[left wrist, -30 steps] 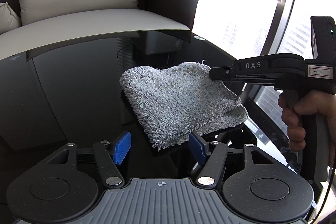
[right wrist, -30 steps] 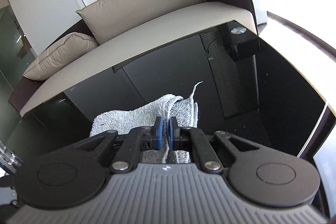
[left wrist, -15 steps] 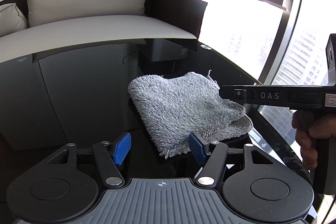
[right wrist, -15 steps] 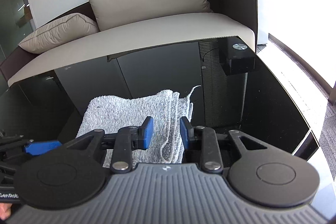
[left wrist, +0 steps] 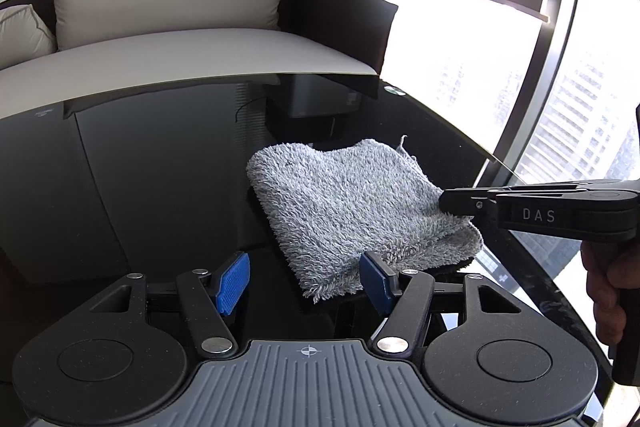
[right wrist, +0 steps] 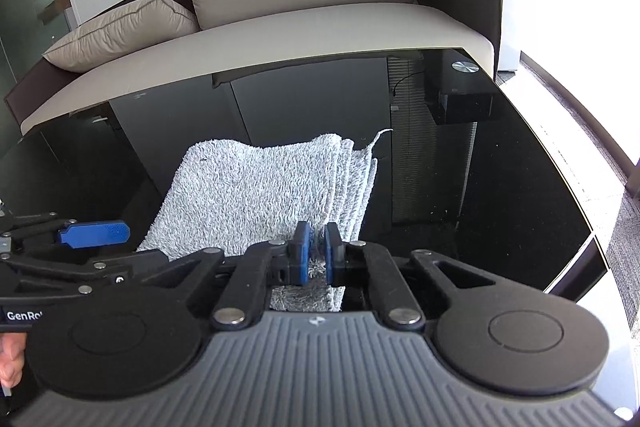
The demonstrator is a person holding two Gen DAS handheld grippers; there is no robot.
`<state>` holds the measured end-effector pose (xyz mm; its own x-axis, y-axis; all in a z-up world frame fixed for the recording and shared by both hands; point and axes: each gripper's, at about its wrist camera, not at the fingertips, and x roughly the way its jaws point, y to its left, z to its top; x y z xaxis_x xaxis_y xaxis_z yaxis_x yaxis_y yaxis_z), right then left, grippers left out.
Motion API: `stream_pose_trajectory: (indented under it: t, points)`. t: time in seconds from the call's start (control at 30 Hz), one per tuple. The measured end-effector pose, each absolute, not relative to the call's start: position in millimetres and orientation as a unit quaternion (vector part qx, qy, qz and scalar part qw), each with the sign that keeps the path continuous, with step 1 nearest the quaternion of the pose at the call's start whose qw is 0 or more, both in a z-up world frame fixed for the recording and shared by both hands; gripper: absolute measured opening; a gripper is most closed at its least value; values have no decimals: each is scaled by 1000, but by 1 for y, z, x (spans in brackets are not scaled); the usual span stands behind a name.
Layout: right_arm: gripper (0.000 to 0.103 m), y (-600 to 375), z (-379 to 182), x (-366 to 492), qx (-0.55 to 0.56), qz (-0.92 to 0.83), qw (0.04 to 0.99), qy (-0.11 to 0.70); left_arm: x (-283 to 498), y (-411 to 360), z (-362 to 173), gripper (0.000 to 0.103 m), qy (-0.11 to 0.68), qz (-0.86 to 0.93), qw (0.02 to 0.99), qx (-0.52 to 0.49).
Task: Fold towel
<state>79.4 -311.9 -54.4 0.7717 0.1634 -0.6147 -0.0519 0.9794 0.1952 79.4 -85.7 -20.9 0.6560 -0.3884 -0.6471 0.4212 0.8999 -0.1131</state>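
The fluffy grey folded towel [left wrist: 352, 203] lies in a thick stack on the shiny black glass desk [left wrist: 160, 167]. The right hand-held gripper [right wrist: 316, 255] pinches the near edge of the stack, pads nearly together with fluff between them. The left hand-held gripper [left wrist: 304, 281] is spread wide and holds nothing. To do this well, keep all layers in the pinch and pull gently. The towel's long side runs away towards the beige sofa [right wrist: 320, 27].
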Motion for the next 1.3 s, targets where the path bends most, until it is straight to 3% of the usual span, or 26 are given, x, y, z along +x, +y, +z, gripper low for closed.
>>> stream_pose_trajectory:
  t: [0.6, 0.7, 0.77, 1.3]
  points:
    - [9, -313, -54, 60, 67, 37, 944, 321, 82, -73, -14, 62, 338, -215, 916, 0]
    - [23, -313, -54, 57, 65, 33, 945, 319, 84, -72, -14, 64, 336, -209, 918, -7]
    - [45, -313, -54, 55, 63, 31, 945, 318, 86, -72, -15, 64, 338, -204, 919, -8]
    - [44, -316, -62, 93, 85, 40, 936, 340, 84, -78, -22, 62, 348, -209, 914, 2]
